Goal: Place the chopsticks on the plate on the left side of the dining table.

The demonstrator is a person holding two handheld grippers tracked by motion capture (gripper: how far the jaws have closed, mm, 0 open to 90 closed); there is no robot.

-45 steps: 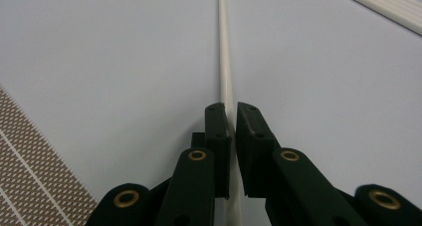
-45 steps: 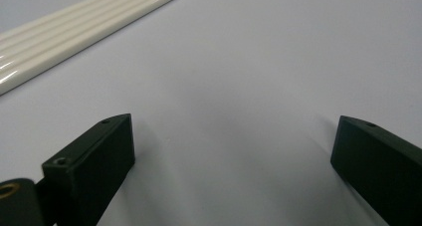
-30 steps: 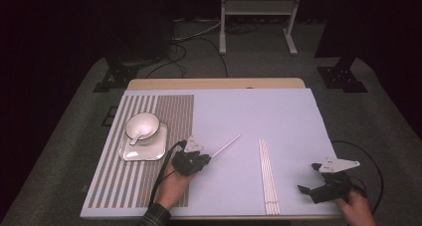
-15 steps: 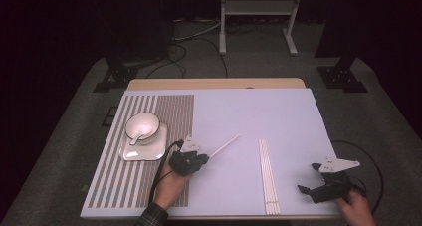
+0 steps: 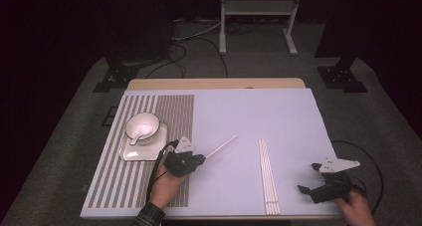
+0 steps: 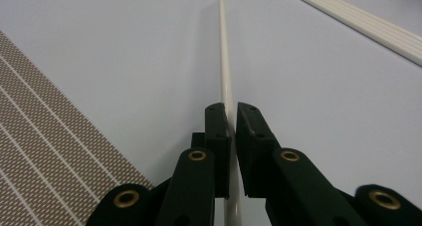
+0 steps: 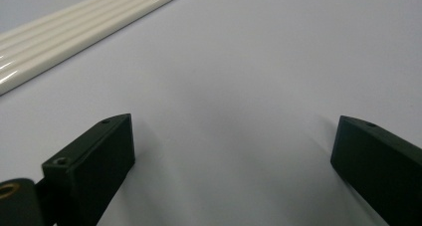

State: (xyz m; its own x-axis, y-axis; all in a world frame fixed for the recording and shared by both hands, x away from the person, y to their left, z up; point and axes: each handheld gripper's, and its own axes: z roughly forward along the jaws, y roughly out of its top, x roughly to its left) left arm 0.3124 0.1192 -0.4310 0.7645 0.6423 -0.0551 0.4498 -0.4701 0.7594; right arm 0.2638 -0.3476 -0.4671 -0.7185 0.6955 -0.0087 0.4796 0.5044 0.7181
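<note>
A single cream chopstick [image 5: 221,147] is clenched between the jaws of the left tongs [image 5: 199,160], near the middle of the worktop [image 5: 259,111], just right of the striped placemat [image 5: 149,151]. In the left gripper view the two black jaws are seen closed tight on the chopstick [image 6: 225,76], which runs straight out ahead of them over the pale lilac sheet, with its near end passing back between the jaws. In the high view the stick is seen to slant up and to the right from the left tongs, its far end well apart from the other sticks.

A row of chopsticks [image 5: 267,176] is laid side by side on the right half of the worktop, lengthwise toward the near edge. The same row [image 6: 358,24] is seen at the upper right of the left gripper view and [image 7: 74,32] at the upper left of the right gripper view.

The right tongs [image 5: 311,188] are held released near the front right corner of the worktop, to the right of the row and apart from it. In the right gripper view the jaws are seen spread wide with bare sheet between them.

On the placemat, a white bowl [image 5: 142,126] with a spoon [image 5: 135,135] in it is set on a white square plate [image 5: 130,154], just left of the left tongs.
</note>
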